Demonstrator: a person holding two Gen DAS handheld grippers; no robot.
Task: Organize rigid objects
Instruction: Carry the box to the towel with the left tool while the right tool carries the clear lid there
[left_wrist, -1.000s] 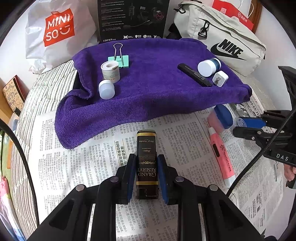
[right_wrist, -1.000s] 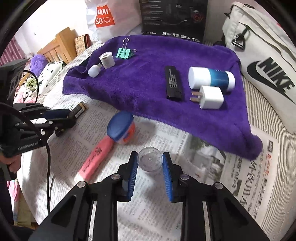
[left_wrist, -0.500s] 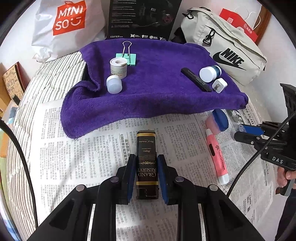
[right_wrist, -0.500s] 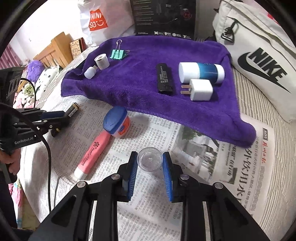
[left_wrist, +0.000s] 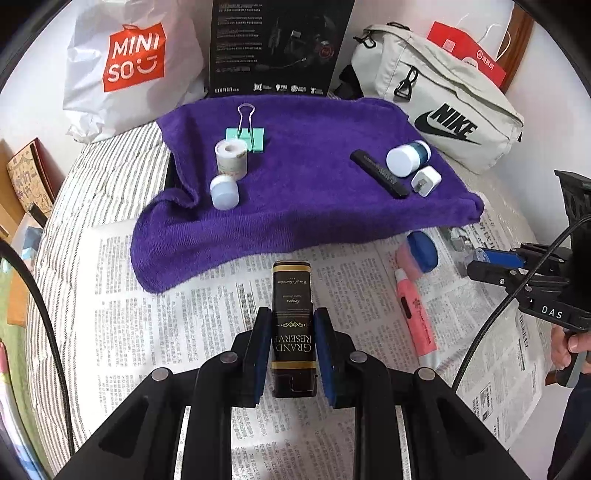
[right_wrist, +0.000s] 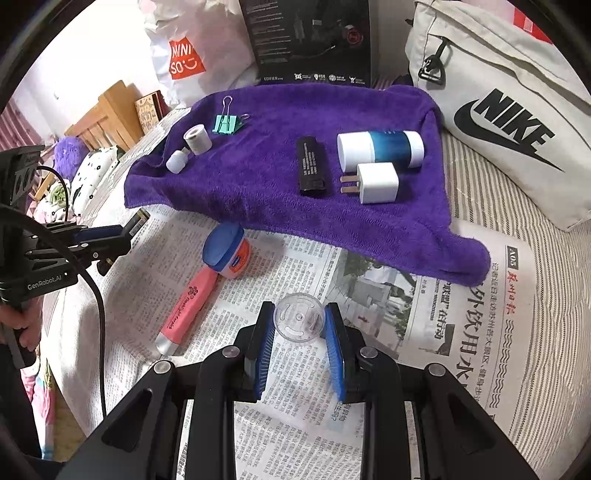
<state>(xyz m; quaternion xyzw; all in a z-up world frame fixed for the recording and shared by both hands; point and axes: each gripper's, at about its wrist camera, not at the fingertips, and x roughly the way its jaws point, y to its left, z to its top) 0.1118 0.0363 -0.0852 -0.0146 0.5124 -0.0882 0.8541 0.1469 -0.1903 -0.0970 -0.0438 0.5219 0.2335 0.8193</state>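
Both grippers are mid-carry over the newspaper (left_wrist: 155, 295), near the towel's (left_wrist: 314, 206) front edge. The left gripper (left_wrist: 291, 325) clamps a black box (left_wrist: 293, 314); the right gripper (right_wrist: 300, 325) pinches a clear cap (right_wrist: 299, 319). Next, each probably needs a bare spot on the towel, away from the items already there.

Two wrist fisheyes, low over the bed
Each looks forward along its tool toward the towel (left_wrist: 306, 184), shared from left and right.
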